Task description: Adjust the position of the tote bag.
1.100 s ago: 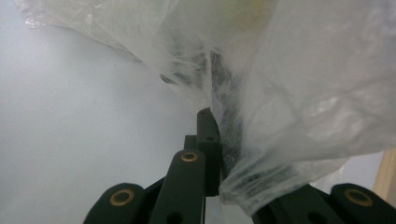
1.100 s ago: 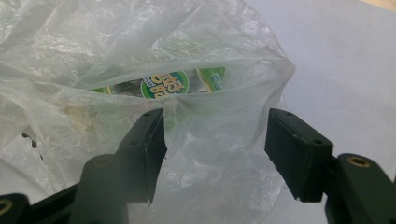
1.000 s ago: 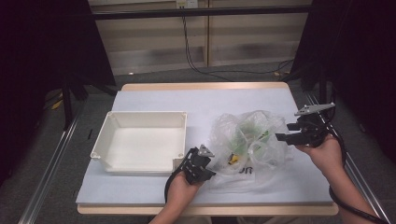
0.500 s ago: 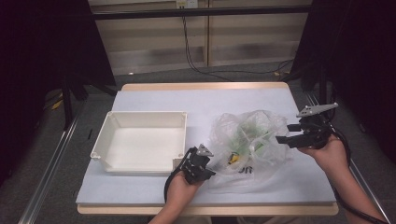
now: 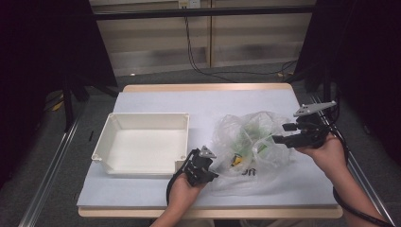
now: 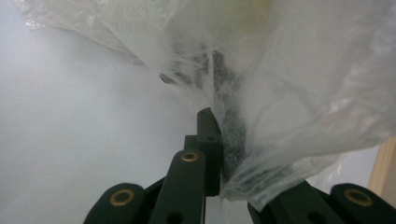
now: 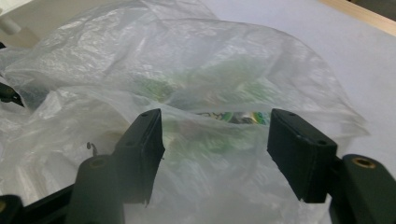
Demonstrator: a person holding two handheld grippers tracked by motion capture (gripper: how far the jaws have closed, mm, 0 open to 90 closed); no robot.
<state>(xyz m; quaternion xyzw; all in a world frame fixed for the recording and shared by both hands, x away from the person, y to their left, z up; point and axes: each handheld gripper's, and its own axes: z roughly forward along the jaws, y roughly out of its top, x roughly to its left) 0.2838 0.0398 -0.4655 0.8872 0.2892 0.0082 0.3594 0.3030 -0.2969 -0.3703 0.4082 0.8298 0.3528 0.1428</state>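
A crumpled clear plastic bag (image 5: 265, 130) lies on the white table right of centre, with green packets (image 5: 243, 137) and something yellow (image 5: 234, 161) showing through it. My left gripper (image 5: 213, 174) sits at the bag's near left corner. Its jaws (image 6: 212, 122) are shut on a fold of the bag's film (image 6: 299, 93). My right gripper (image 5: 279, 134) is at the bag's right side, slightly raised. Its jaws (image 7: 215, 140) stand wide apart and have just been closing a little. Bag film (image 7: 187, 60) billows in front of and between them, but the pads do not press on it.
A shallow white tray (image 5: 142, 118) stands left of the bag, close to my left hand; its corner (image 7: 9, 23) shows in the right gripper view. The table's wooden edge (image 5: 208, 88) runs along the far side. Metal rails flank the table.
My right gripper has shifted slightly at the bag's right side and the film there has ruffled. The left gripper and the tray have stayed where they were.
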